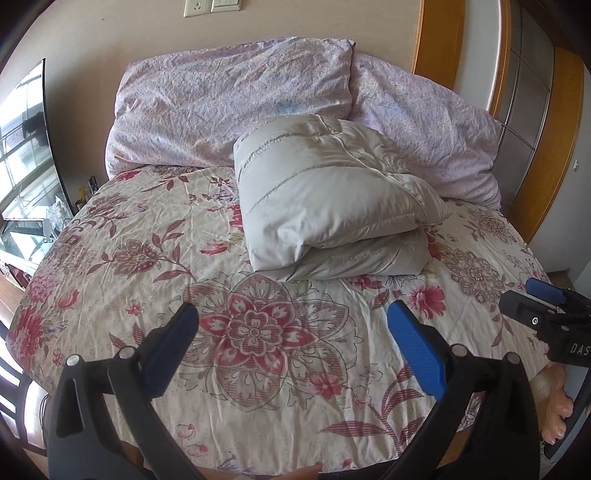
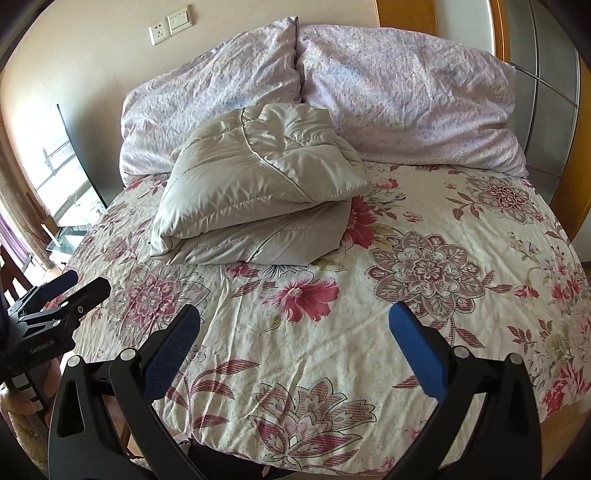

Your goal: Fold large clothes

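Left wrist view: a grey padded jacket lies folded into a thick bundle on a bed spread with a cream quilt printed in red and mauve flowers. The bundle sits toward the head of the bed, its far edge against two lilac pillows that lean on the wall. The left gripper hangs over the near part of the quilt, its blue-padded jaws spread wide with nothing between them, well apart from the jacket. The right gripper juts in at the right edge, also clear of the garment. A wall socket shows above the pillows, and a dark screen stands to the left of the bed.

From the right wrist view, the same jacket rests doubled over on itself, upper layer stacked on lower. The right gripper hovers above the flowered quilt, jaws wide and holding nothing. The left gripper shows at the left edge.
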`<act>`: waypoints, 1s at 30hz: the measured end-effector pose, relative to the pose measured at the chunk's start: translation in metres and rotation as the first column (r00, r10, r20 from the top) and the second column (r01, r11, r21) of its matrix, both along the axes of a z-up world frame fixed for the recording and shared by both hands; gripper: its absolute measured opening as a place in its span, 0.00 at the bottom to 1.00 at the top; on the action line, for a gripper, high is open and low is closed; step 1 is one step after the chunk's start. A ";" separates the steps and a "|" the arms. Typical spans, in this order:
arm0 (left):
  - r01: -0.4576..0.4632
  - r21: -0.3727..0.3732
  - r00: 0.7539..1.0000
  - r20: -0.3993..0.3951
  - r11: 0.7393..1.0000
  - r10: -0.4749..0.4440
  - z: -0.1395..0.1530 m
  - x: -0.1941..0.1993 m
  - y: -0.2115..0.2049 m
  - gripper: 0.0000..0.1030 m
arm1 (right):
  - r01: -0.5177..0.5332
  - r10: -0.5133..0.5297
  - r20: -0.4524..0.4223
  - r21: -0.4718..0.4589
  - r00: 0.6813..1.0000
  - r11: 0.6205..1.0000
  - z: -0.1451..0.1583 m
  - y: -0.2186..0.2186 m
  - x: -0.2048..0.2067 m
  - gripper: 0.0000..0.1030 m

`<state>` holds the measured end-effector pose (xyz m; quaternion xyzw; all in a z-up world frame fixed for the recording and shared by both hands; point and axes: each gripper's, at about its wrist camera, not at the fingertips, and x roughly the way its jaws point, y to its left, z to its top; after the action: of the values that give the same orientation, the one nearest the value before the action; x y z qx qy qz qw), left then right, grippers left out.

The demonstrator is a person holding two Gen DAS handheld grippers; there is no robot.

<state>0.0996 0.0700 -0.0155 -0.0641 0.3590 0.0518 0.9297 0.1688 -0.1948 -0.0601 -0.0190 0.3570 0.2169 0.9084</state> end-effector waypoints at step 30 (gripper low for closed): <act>0.031 -0.061 0.999 -0.030 0.998 -0.033 -0.002 0.011 -0.005 0.98 | -0.036 0.038 -0.054 0.037 0.998 0.999 0.002 0.003 0.005 0.99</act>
<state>0.1108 0.0648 -0.0176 -0.0858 0.3759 0.0270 0.9223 0.1735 -0.1920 -0.0578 -0.0032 0.3773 0.2408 0.8942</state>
